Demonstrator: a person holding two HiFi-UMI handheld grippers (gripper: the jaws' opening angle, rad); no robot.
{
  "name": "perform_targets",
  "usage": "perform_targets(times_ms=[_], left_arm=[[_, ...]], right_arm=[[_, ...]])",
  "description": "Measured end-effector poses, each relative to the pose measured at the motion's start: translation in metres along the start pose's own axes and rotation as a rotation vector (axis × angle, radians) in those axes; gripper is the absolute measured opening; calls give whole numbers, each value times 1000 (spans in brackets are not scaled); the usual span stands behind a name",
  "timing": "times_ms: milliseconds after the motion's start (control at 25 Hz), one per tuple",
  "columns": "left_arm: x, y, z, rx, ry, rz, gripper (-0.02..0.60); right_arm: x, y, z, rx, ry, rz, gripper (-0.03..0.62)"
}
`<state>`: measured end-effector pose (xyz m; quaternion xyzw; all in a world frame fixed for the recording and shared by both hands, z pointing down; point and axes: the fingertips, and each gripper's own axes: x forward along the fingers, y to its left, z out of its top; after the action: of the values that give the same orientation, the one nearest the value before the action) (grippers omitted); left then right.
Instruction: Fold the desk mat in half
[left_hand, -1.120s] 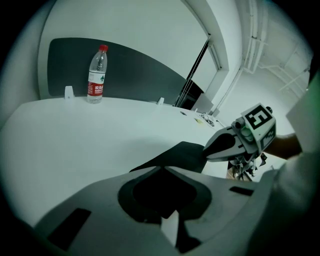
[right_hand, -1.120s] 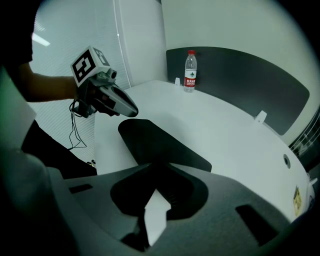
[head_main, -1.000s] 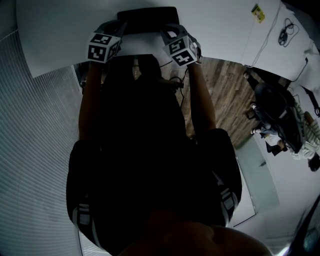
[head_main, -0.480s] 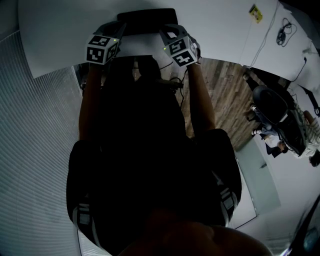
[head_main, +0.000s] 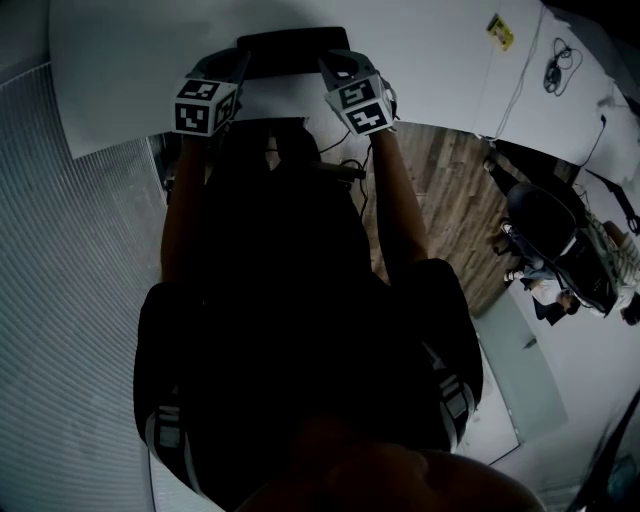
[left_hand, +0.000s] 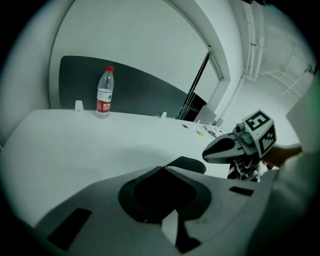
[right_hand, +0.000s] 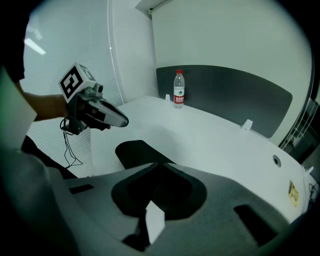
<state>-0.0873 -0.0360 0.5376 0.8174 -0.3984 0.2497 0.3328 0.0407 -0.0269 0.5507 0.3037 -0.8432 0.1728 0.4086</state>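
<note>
Pinching one desk mat (head_main: 292, 45), two tongs (head_main: 238, 62) (head_main: 330, 62), the right just closing; one bottle (left_hand: 104, 92).

r gripper (right_hand: 160, 165) jaws just been closing, pinched on dark desk mat (right_hand: 132, 151) edge; l gripper (right_hand: 122, 121) at left over white table (right_hand: 215, 140); water bottle (right_hand: 178, 89) upright at back.

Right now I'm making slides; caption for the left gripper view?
Left gripper shut on the edge of the black desk mat, a water bottle standing on the white desk beyond.
</note>
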Motion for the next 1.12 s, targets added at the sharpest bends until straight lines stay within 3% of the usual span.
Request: perform_targets(times_ms=[760,1120], left_arm=[[-64,-27,54,-84,-211,114,6],[-102,-32,78,-78,-345,175,6]], right_arm=[[-63,-17,36,371,-221,-91,2],[-104,-24,61,411,-358,-166,2]])
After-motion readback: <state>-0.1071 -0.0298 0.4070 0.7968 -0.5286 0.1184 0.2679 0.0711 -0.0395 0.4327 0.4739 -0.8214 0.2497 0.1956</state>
